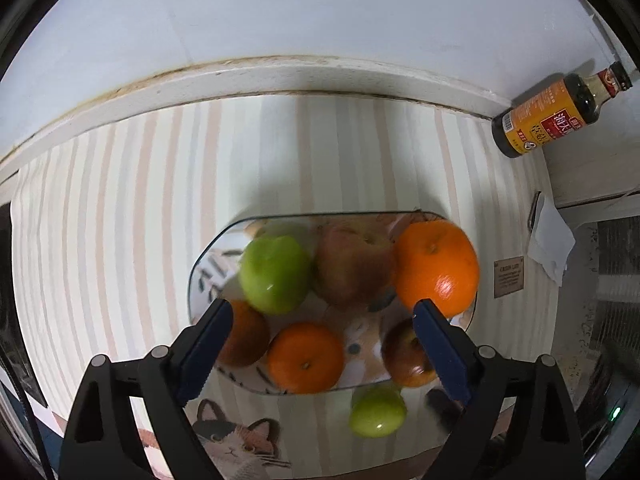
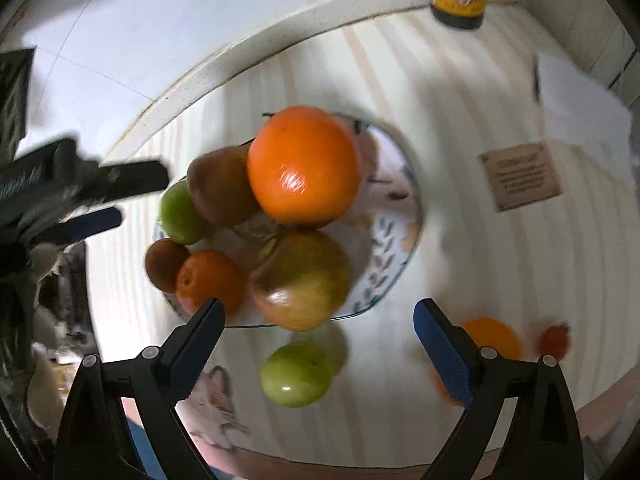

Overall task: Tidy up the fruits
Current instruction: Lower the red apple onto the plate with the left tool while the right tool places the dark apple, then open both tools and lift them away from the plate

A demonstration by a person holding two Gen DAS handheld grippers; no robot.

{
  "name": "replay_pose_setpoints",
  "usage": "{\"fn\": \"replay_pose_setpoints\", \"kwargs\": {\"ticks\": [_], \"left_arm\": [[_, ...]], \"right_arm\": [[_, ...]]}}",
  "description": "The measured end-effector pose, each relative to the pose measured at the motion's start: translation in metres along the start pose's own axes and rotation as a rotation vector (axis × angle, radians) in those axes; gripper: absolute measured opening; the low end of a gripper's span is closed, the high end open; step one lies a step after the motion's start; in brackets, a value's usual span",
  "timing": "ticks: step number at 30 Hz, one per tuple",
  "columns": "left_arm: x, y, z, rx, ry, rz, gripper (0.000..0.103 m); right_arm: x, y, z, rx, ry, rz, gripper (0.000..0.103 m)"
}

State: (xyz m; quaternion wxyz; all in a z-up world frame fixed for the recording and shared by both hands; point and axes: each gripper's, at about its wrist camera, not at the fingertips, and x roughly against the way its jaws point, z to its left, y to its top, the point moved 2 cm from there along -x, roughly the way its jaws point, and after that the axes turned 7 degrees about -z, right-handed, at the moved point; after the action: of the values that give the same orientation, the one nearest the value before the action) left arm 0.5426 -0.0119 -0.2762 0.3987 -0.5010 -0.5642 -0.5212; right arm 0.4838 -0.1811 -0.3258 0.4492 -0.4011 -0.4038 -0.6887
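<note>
Both claws stand wide apart and hold nothing. Left claw (image 1: 322, 344) hangs straight over the patterned plate (image 1: 200, 276), its blue pads straddling the small orange (image 1: 306, 358) at the plate's near edge; right claw (image 2: 316, 344) tilts in from the side, and the loose green apple (image 2: 296, 374) lies almost squarely between its pads, on the striped cloth just off the plate's near rim. Already on the plate are a big orange (image 2: 304, 166), a red-green apple (image 2: 302, 280), a second green apple (image 2: 180, 214), a darker apple (image 2: 220, 186) and a brown fruit (image 2: 164, 266) (hard to name through the blur). Still off the plate, out to the right, sit another orange (image 2: 494, 336) and a small red fruit (image 2: 554, 340). Judging by this, the loose green apple is the likely next pick, and the right claw is the nearer: it lies directly ahead and below, round, so no axis to line up with. A sauce bottle (image 1: 556, 114) stands well back on the counter
</note>
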Motion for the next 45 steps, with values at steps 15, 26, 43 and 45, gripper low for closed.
{"fn": "replay_pose_setpoints", "kwargs": {"ticks": [15,26,43,45], "left_arm": [[0.053,-0.076,0.032,0.023,0.086,-0.172,0.092],[0.116,-0.126,0.021,0.008,0.071,-0.313,0.092],[0.194,-0.187,0.004,-0.037,0.012,-0.419,0.092],[0.2,-0.191,0.002,-0.04,0.007,-0.428,0.092]], "right_arm": [[0.055,-0.006,0.021,0.203,-0.163,-0.135,0.097],[0.123,-0.042,0.034,0.254,-0.164,-0.232,0.097],[0.224,-0.106,0.053,0.289,-0.111,-0.344,0.097],[0.236,-0.111,0.054,0.292,-0.105,-0.361,0.097]]}}
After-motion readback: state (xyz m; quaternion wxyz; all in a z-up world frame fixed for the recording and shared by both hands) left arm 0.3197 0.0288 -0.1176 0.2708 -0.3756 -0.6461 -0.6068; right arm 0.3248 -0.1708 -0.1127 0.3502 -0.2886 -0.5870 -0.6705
